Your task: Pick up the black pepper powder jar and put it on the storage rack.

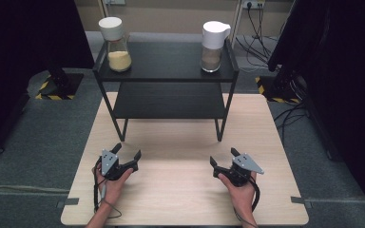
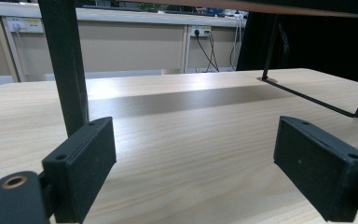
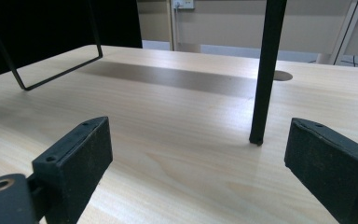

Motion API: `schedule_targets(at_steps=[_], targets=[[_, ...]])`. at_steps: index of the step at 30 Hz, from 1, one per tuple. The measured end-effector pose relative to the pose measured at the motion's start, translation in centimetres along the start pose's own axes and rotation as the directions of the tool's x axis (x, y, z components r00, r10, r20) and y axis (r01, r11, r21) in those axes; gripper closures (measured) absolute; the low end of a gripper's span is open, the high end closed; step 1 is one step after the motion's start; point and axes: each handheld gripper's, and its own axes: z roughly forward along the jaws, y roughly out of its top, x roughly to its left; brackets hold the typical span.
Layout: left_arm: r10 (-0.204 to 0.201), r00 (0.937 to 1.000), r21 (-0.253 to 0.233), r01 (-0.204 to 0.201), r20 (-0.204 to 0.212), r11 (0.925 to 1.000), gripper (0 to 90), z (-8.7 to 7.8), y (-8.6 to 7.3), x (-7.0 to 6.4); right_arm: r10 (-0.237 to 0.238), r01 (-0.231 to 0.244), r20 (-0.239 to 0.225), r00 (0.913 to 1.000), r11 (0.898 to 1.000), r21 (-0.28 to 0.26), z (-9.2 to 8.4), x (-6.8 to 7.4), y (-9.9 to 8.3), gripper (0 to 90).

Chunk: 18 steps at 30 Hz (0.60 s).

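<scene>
The left claw (image 1: 129, 151) is resting low over the counter (image 1: 180, 142) near its front-left corner, gripped by the person's left hand (image 1: 113, 183). Its jaws are standing wide, with nothing but bare wood between them; in the left gripper view the left claw (image 2: 193, 158) is facing the rack's front-left leg (image 2: 65, 65), which is rising just beyond the left pad.

The right claw (image 1: 222, 157) is sitting near the front-right corner, held by the right hand (image 1: 240, 187). Its jaws are also spreading wide and holding nothing. In the right gripper view the right claw (image 3: 198, 158) is looking at the rack's front-right leg (image 3: 265, 70), which is standing on the counter between the two pads and somewhat beyond them, nearer the right one.

The two claws are lying well apart, both pointing toward the far edge.

A black rack (image 1: 168, 78) is standing on the far half of the counter, its front legs near the counter's middle line. Its lower shelf (image 1: 168, 100) is carrying nothing visible. On its top shelf, a jar (image 1: 116, 45) with a white lid and yellow grains is standing upright at the left end, and a jug (image 1: 213, 45) with a white lid and brownish contents is standing upright at the right end. Jar and jug are well apart from each other and from both claws.
</scene>
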Motion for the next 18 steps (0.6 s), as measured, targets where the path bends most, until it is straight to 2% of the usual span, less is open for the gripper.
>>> schedule_targets(at_steps=[9, 18], targets=[[0.000, 1.0000, -0.002, 0.000, 0.000, 1.0000, 12.9, 0.0, 0.0, 0.0, -0.006, 0.006, 0.003, 1.0000, 1.000, 0.011, 0.1, 0.3, -1.2, 7.8], [0.002, 1.0000, 0.000, -0.002, 0.000, 1.0000, 12.8, 0.0, 0.0, 0.0, -0.013, 0.013, 0.003, 0.9999, 1.000, 0.013, 0.2, 0.3, -1.5, 7.7]])
